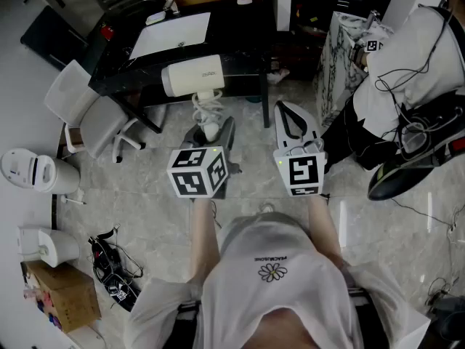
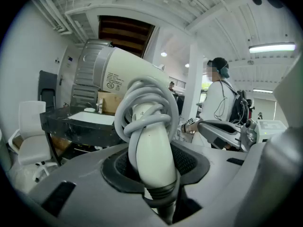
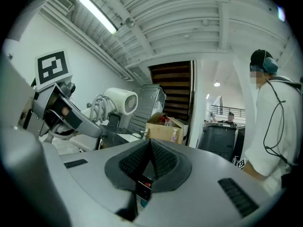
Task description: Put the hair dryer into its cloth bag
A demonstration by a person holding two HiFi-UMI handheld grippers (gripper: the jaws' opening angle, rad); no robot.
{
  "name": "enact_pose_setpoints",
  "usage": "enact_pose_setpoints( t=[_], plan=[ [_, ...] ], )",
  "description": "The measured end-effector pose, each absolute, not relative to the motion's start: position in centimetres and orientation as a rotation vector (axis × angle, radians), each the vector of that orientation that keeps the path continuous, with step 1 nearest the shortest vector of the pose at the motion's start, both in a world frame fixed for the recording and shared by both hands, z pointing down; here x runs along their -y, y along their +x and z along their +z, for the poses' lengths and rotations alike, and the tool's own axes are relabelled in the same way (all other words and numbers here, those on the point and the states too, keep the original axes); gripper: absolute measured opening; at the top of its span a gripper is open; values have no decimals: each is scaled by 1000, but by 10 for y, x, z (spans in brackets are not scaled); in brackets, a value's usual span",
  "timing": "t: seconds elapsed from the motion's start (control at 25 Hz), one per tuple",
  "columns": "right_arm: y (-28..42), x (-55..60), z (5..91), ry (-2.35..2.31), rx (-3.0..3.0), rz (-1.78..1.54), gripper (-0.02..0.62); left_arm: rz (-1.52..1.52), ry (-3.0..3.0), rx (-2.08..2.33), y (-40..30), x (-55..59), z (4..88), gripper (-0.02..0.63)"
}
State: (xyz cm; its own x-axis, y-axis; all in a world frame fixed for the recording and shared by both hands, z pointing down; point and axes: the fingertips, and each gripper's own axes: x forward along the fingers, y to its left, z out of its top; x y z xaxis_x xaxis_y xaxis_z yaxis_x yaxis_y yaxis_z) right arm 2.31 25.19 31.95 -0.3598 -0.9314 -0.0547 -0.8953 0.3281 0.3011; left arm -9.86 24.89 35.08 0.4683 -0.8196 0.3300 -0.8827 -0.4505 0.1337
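The white hair dryer (image 1: 192,75) hangs in the air in front of me, its grey cord wound round the handle (image 2: 151,150). My left gripper (image 1: 211,131) is shut on that handle, pads pressing on both sides (image 2: 151,167), and the barrel (image 2: 128,74) sticks out to the left above it. To its right my right gripper (image 1: 290,115) is shut with nothing in it, pads together (image 3: 150,150). The right gripper view shows the dryer (image 3: 120,100) and the left gripper (image 3: 61,110) at its left. A flat white thing (image 1: 171,35) lies on the black table; I cannot tell if it is the cloth bag.
The black table (image 1: 240,20) stands ahead with a white chair (image 1: 87,107) at its left. Another person (image 1: 414,57) stands at the right. White appliances (image 1: 33,171) and a cardboard box (image 1: 69,297) sit on the floor at the left.
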Motion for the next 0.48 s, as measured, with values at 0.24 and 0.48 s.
enact_pose_setpoints(
  t=[0.24, 0.48],
  plan=[
    [24, -248, 320, 1683, 2468, -409, 12, 327, 2457, 1469, -97, -244, 349, 166],
    [28, -237, 327, 1684, 2475, -384, 12, 342, 2452, 1466, -95, -234, 357, 166]
  ],
)
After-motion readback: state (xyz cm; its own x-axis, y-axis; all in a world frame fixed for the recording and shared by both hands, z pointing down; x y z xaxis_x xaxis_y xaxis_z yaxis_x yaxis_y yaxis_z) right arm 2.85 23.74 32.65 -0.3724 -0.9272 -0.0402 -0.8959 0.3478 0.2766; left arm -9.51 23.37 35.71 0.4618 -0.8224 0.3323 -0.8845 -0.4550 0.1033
